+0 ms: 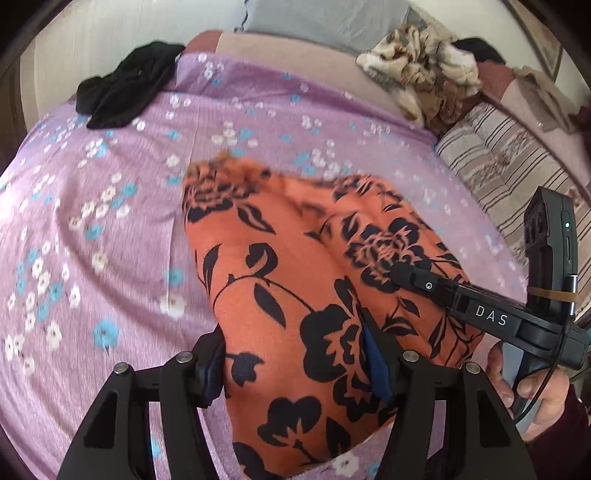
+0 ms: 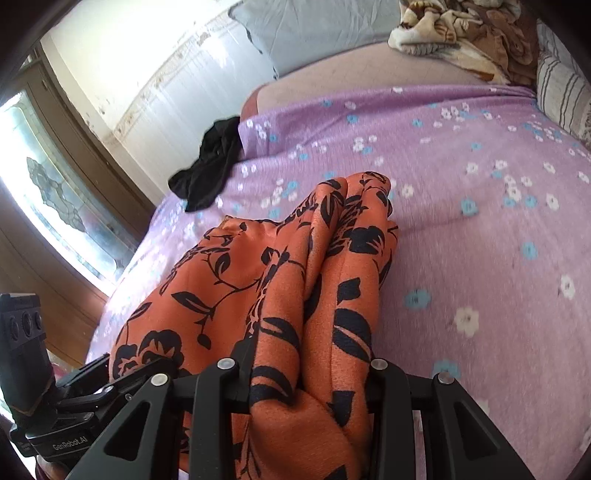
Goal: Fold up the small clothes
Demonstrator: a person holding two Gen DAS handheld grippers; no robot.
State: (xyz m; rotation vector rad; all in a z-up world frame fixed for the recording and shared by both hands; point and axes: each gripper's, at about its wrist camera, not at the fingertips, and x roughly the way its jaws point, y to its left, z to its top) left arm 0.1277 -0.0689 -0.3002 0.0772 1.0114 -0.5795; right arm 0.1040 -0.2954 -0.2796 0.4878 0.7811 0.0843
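Observation:
An orange garment with a black flower print (image 1: 295, 280) hangs over the purple flowered bedspread (image 1: 92, 221). My left gripper (image 1: 299, 373) is shut on its near edge, cloth bunched between the fingers. My right gripper (image 2: 306, 384) is shut on another part of the same orange garment (image 2: 295, 277), which drapes forward in folds. The right gripper's finger also shows in the left wrist view (image 1: 443, 291), pressed on the cloth at the right. The far end of the garment is blurred.
A black garment (image 1: 125, 88) lies at the bed's far left edge. A crumpled brown and cream blanket (image 1: 421, 70) and a striped cushion (image 1: 509, 162) sit at the far right. A grey pillow (image 1: 325, 22) is at the head. A window (image 2: 48, 184) is left of the bed.

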